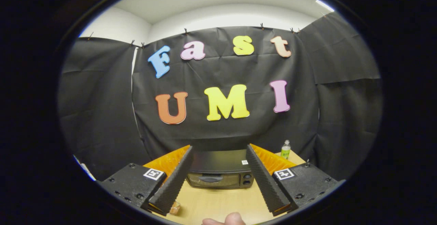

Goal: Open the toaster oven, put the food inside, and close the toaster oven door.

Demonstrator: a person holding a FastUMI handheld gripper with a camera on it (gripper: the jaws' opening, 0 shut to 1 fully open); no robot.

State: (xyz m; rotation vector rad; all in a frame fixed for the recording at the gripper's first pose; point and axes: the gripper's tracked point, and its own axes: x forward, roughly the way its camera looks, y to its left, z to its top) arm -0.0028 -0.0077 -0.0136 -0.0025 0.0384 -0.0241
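Observation:
A black toaster oven (220, 173) stands on the wooden table (218, 201) against the booth wall, its glass door shut and its handle across the top of the door. It lies beyond my fingers, framed between them. My gripper (219, 150) is open and held well above the table, nothing between its fingers. A small piece of food (174, 208), brownish and partly hidden by the left finger (172, 184), lies on the table close beneath it.
A small green-labelled bottle (285, 150) stands at the back right of the table beside the oven. A fingertip of a person's hand (227, 220) shows at the table's near edge. Bare wood lies between the oven and the near edge.

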